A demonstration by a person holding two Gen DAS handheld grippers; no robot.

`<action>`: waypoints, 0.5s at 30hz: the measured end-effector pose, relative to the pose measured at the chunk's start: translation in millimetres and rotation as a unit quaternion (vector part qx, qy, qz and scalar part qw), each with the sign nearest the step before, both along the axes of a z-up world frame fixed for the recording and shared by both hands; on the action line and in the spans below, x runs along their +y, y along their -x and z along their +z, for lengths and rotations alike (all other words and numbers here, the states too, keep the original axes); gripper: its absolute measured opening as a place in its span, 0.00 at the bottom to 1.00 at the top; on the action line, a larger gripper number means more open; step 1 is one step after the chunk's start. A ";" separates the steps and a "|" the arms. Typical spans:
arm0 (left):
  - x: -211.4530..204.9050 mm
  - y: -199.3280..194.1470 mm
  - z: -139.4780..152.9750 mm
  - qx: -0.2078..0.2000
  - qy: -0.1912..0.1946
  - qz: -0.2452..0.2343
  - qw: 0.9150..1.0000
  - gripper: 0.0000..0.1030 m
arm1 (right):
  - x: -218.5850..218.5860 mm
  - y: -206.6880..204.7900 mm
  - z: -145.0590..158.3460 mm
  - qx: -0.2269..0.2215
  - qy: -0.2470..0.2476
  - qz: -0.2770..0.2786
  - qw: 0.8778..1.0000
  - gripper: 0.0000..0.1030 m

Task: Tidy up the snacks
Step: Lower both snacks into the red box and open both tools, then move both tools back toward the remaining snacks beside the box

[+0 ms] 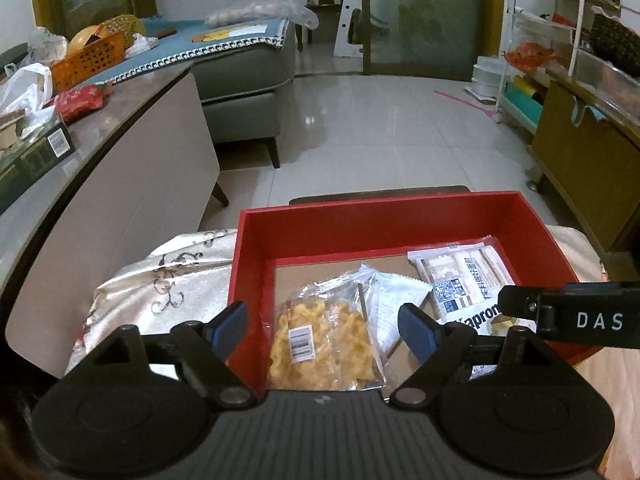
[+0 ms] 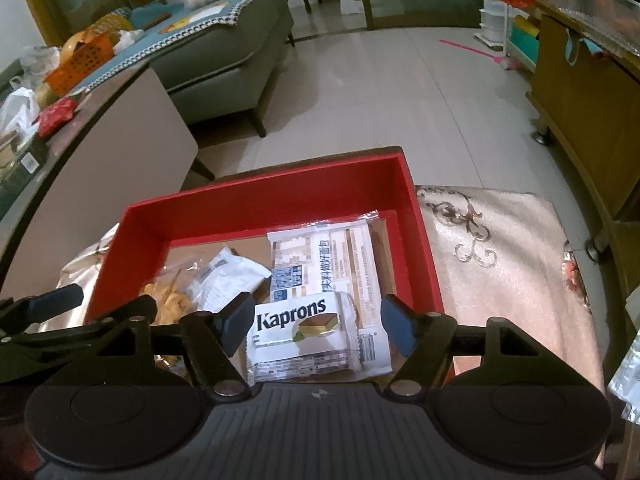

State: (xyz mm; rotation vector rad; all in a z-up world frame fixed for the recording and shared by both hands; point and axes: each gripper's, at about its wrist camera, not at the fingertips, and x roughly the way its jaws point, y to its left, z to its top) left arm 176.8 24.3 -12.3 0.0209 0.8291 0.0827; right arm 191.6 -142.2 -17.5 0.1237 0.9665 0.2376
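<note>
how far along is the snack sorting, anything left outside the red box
Done: the red box already holds four packets: the Kaprons wafer pack, a white bread pack, a small white sachet and a clear bag of yellow crisps. In hand: nothing; the left hand-held gripper and right hand-held gripper hover open over the box. Left: possibly a silvery packet at the right edge.

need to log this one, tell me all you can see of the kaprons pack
The Kaprons pack is a white, glossy plastic wrapper with bold dark lettering and a picture of a layered sandwich cake. It looks sealed and lies flat, label up, in the red box, overlapping the larger white pack behind it. No pad touches it.
</note>
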 end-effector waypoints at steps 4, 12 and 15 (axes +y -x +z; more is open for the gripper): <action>1.8 7.2 4.8 -0.005 -0.005 -0.002 1.000 0.74 | 3.8 6.7 6.6 -0.006 -0.001 0.005 1.000 0.77; 6.0 26.5 10.0 -0.008 -0.015 -0.011 1.000 0.74 | 13.8 24.7 16.5 -0.012 0.000 0.022 1.000 0.78; 6.9 34.1 11.5 -0.008 -0.022 -0.015 1.000 0.74 | 15.9 31.6 19.3 -0.014 0.001 0.026 1.000 0.79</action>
